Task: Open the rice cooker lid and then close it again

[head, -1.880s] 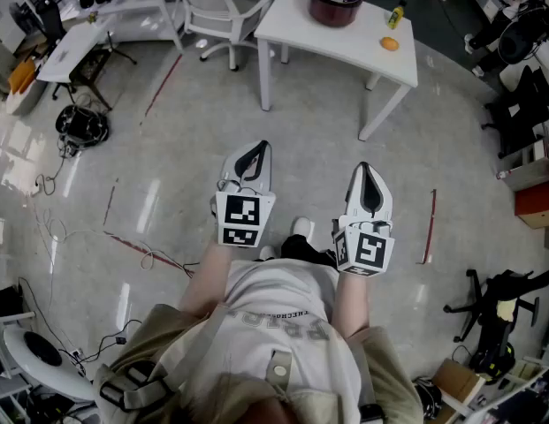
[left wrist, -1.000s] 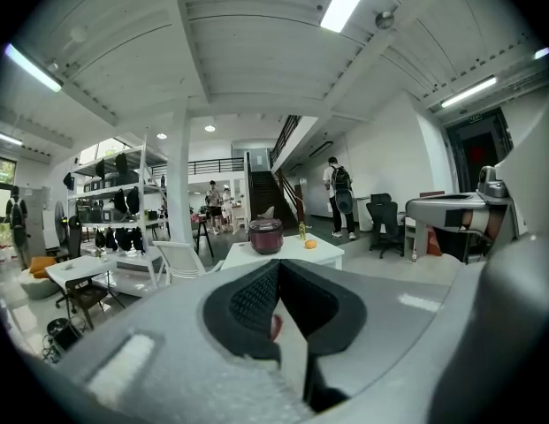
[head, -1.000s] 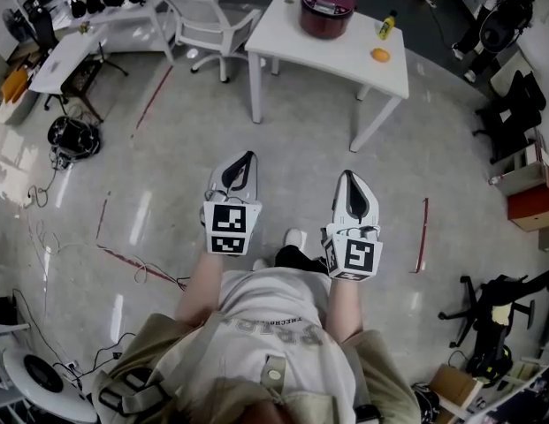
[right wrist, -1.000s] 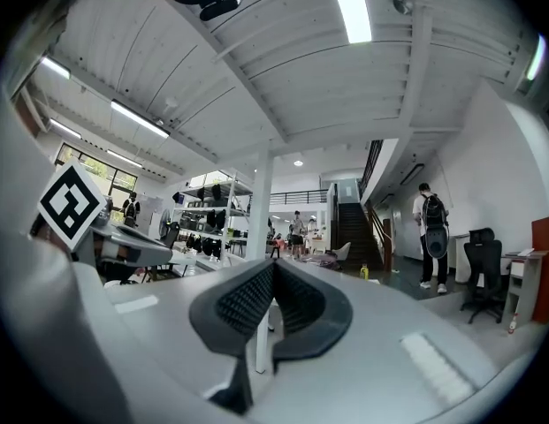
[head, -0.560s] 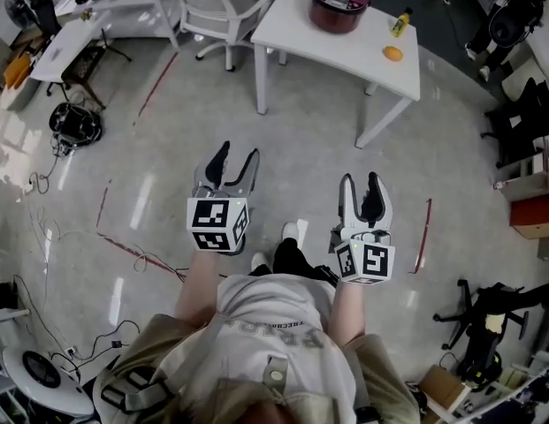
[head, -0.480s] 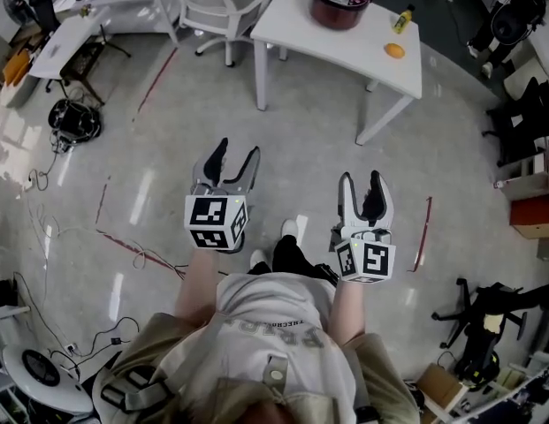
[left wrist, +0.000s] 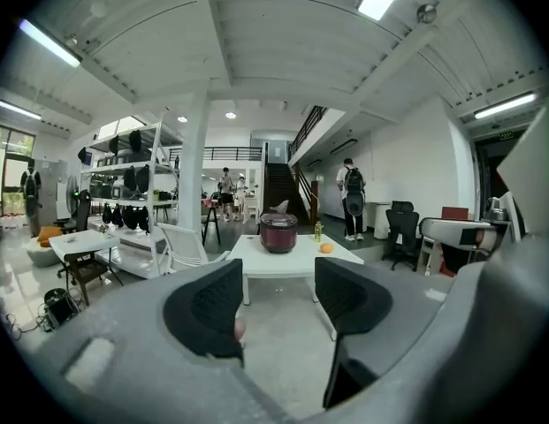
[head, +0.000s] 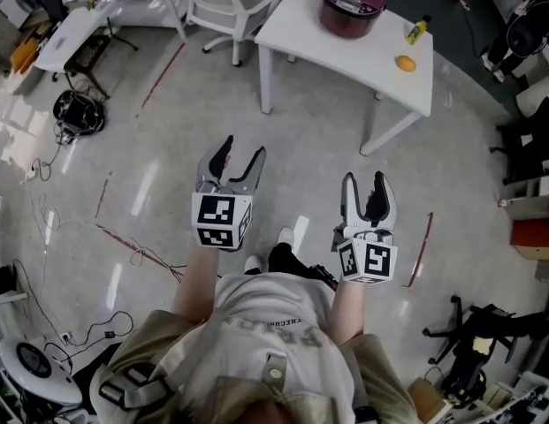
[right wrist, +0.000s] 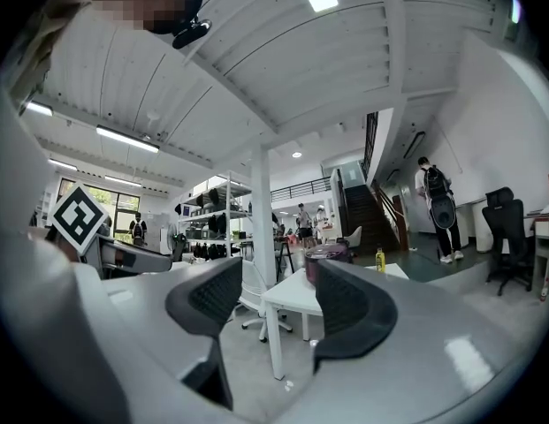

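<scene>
A dark red rice cooker (head: 352, 5) with its lid down stands on a white table (head: 327, 47) at the far side of the floor. It also shows far off as the cooker (left wrist: 278, 232) in the left gripper view and as the cooker (right wrist: 325, 258) between the jaws in the right gripper view. My left gripper (head: 238, 158) and right gripper (head: 367, 185) are held out in front of the person, well short of the table. Both have just been opening and stand open, with nothing between their jaws.
An orange (head: 404, 62) and a small yellow bottle (head: 416, 32) lie on the table right of the cooker. A white chair (head: 223, 7) stands left of it. Red tape lines (head: 423, 238) and cables (head: 133, 250) lie on the floor. Desks and black chairs line the sides.
Both grippers went from shut to open. The person has walked forward, and the table with the cooker has shifted slightly to the right in the head view.
</scene>
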Motion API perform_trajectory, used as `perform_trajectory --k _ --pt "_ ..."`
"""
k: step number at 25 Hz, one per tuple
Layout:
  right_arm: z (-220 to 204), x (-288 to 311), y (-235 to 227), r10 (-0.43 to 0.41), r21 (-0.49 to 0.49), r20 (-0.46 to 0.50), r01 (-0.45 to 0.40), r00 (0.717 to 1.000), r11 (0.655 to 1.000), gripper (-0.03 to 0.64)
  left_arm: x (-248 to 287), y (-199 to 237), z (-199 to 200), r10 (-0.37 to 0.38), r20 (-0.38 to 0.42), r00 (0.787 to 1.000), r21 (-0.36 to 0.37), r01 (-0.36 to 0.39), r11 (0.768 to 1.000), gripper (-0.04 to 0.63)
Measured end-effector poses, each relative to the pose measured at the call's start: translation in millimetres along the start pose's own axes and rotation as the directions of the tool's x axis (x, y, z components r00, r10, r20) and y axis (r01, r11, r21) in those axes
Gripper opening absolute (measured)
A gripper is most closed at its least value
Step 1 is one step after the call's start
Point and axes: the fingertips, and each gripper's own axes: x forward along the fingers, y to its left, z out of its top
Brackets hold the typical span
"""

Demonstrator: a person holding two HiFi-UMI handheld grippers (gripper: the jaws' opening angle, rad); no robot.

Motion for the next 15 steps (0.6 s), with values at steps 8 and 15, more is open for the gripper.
perform_trajectory --k 8,15 --pt "3.9 45.2 -49.6 0.023 0.004 0.003 -0.023 1.0 1.0 0.235 60.9 -19.1 19.3 0.021 -0.008 1.0 0.052 -0.02 0.998 0.264" --pt "7.7 69.7 -80.8 0.05 -0.003 0.004 -0.05 0.999 0.999 0.235 97.4 -36.5 30.9 0.034 0.004 0.999 0.054 -0.034 0.998 0.264"
